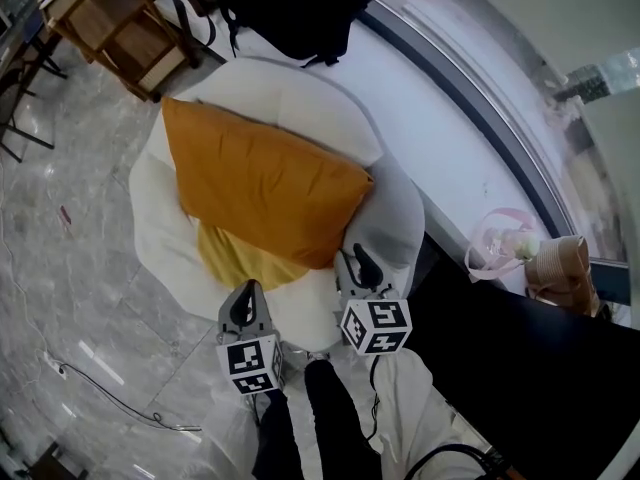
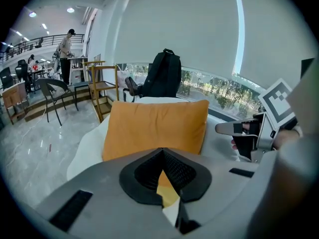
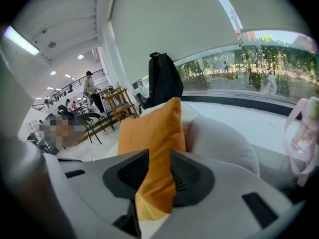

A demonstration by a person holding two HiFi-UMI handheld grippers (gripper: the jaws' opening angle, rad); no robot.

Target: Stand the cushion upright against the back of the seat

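Observation:
An orange cushion (image 1: 265,183) stands tilted against the back of the round white seat (image 1: 300,98), its lower edge on a yellow pad (image 1: 240,258). My left gripper (image 1: 249,288) hovers over the seat's front rim, short of the cushion (image 2: 154,128), jaws shut (image 2: 162,156) and empty. My right gripper (image 1: 358,258) is by the cushion's lower right corner. Its jaws (image 3: 159,156) stand apart, and the cushion's edge (image 3: 154,128) shows through the gap with no pad pressing on it. The right gripper (image 2: 239,128) also shows in the left gripper view.
A black backpack (image 1: 300,8) sits on the curved window ledge behind the seat, a wooden shelf (image 1: 110,23) to its left. A pink bag (image 1: 500,243) and a brown paper bag (image 1: 560,268) stand at the right. A cable (image 1: 110,393) lies on the floor.

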